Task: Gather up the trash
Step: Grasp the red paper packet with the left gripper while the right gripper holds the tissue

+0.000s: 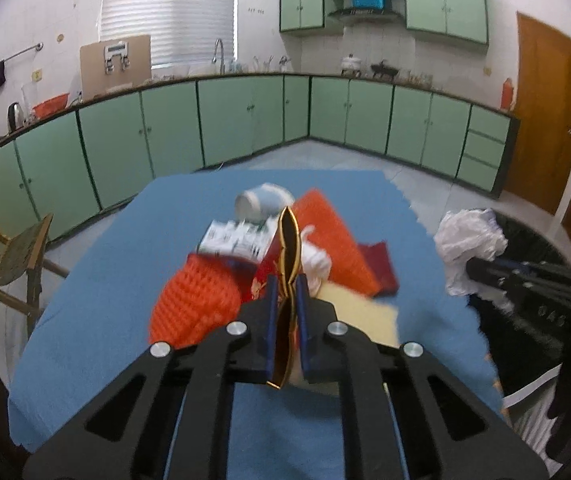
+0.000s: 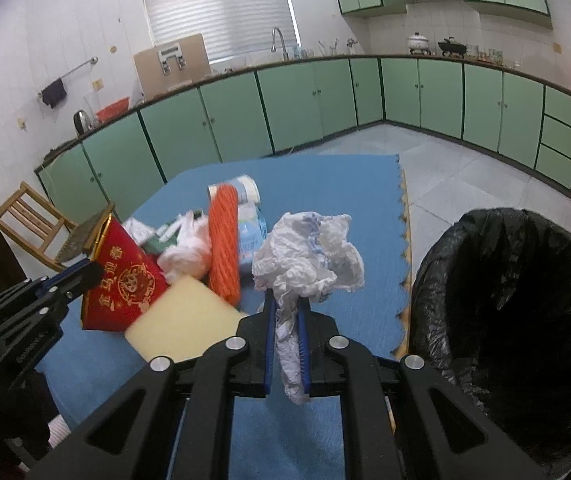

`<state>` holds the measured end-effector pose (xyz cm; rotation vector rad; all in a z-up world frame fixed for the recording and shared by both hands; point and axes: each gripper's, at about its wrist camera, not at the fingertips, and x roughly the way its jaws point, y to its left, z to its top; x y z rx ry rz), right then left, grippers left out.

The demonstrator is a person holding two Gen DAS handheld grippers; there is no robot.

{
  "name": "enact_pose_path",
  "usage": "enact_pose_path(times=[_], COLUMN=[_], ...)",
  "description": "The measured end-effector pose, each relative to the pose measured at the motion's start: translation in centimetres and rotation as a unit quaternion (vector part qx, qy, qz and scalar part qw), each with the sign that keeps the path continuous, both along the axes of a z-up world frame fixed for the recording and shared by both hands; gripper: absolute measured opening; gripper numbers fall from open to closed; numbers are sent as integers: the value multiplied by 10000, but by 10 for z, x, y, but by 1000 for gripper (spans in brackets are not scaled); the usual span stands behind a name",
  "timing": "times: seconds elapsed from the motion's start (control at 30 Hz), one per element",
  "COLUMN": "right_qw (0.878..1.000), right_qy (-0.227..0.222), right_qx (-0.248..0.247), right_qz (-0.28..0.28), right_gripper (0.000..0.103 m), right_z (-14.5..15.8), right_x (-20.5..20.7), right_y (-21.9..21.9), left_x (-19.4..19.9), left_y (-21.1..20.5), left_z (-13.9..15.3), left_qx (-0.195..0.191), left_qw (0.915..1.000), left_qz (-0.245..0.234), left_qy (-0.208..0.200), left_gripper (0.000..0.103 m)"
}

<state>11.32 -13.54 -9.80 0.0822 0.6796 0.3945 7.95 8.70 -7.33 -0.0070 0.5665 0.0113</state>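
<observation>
A: So, what do the left tongs have?

B: They are clamped on the red paper bag, lifted above the blue mat. Thin and stiff-creased, it is probably light; gripping its folded edge looks right.

A: And the right tongs?

B: Closed on crumpled white paper, soft and weightless-looking, just beside the black-lined bin. Both tongs tilt downward, side by side near the bin.
</observation>
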Motion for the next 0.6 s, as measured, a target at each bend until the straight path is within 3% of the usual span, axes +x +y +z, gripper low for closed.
enact_pose_path(times=[0.27, 0.47, 0.6], right_qw=[9996, 9976, 9945], right_qy=[-181, -290, -279], right_qx=[95, 54, 66], right_qz=[-214, -631, -1012], right_gripper=[10, 10, 10], right_z=[14, 26, 29], right_x=[-3, -8, -8], right_y=[-23, -63, -94], left_x=[-7, 12, 25], left_y=[-31, -61, -88], left_z=[31, 35, 30], left_qx=[82, -318, -310], left_qw=[9974, 9950, 9922], left_qz=[-378, -811, -1080], left_qy=[-607, -493, -535], left_gripper=[6, 0, 0])
